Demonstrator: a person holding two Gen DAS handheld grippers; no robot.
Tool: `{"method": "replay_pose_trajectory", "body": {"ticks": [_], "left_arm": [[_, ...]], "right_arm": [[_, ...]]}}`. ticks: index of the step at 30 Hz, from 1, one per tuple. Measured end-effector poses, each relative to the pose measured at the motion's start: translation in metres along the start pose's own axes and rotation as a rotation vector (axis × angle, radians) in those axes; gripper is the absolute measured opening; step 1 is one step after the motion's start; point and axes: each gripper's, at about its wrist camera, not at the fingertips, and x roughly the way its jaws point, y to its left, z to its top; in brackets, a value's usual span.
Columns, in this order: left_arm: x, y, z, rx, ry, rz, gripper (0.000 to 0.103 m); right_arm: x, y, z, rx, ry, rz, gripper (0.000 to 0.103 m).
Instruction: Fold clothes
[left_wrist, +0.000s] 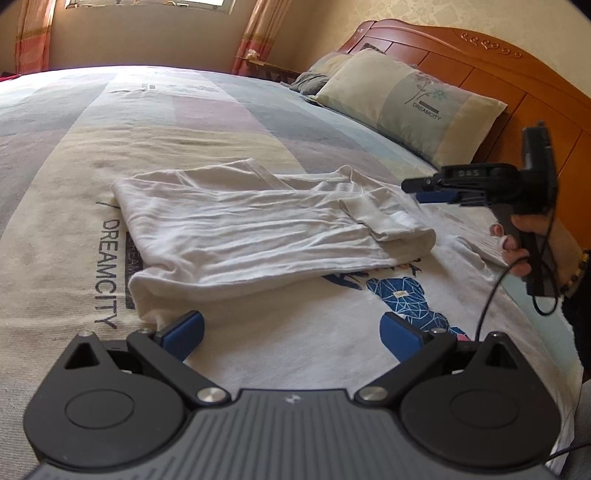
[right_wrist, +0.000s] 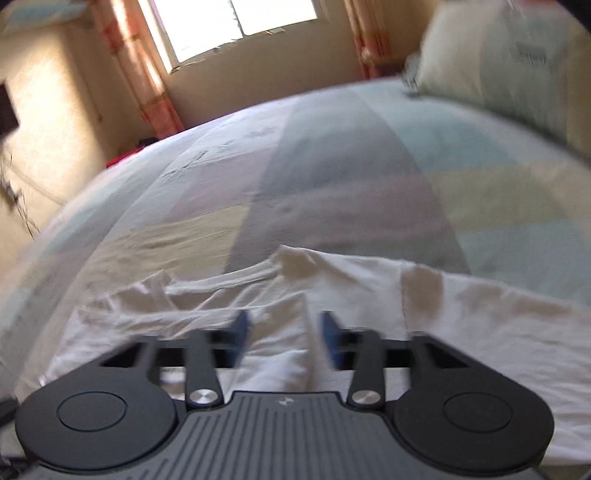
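White T-shirt half-folded on the patchwork bedspread, both tools empty.
Left tool wide over the blue print; right tool parted above a sleeve, its view blurred; pillow and headboard behind.

The white T-shirt is soft, wrinkly cloth. The bed cover is matt cloth too, and so is the pillow. The headboard is shiny brown wood. The left hand-held gripper is matt black plastic with blue pads and shiny metal pins.
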Motion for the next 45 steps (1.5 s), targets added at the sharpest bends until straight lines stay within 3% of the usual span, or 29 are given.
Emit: {"method": "replay_pose_trajectory", "body": {"ticks": [4,8,13,20,25,28,32,37,42,45], "left_arm": [[0.002,-0.002,-0.001,0.013,0.008,0.015,0.101],[0.002,-0.002,-0.001,0.014,0.01,0.017,0.101],[0.001,0.0,0.0,0.008,0.008,0.006,0.101],[0.0,0.0,0.0,0.007,0.003,0.0,0.101],[0.001,-0.001,-0.001,0.013,0.002,-0.004,0.101],[0.004,-0.001,-0.002,0.015,0.005,0.0,0.101],[0.007,0.0,-0.003,0.021,0.006,0.012,0.101],[0.009,-0.001,-0.005,0.039,0.005,0.015,0.101],[0.008,0.001,-0.005,0.032,0.002,0.007,0.101],[0.007,0.002,-0.004,0.022,0.0,0.002,0.101]], "right_arm": [[0.013,0.056,-0.014,-0.219,0.096,-0.018,0.075],[0.031,0.084,-0.035,-0.417,0.142,-0.221,0.075],[-0.001,0.045,-0.016,-0.263,0.022,-0.364,0.075],[-0.042,-0.03,-0.013,0.012,-0.004,-0.445,0.075],[-0.063,-0.034,-0.034,0.074,-0.018,-0.359,0.077],[-0.069,-0.023,-0.051,0.044,-0.029,-0.289,0.077],[-0.058,-0.015,-0.045,0.001,-0.01,-0.239,0.077],[-0.039,-0.054,-0.037,0.348,0.022,-0.059,0.077],[-0.025,-0.099,-0.053,0.674,-0.059,0.059,0.078],[-0.027,-0.107,-0.061,0.774,-0.131,0.16,0.078]]}}
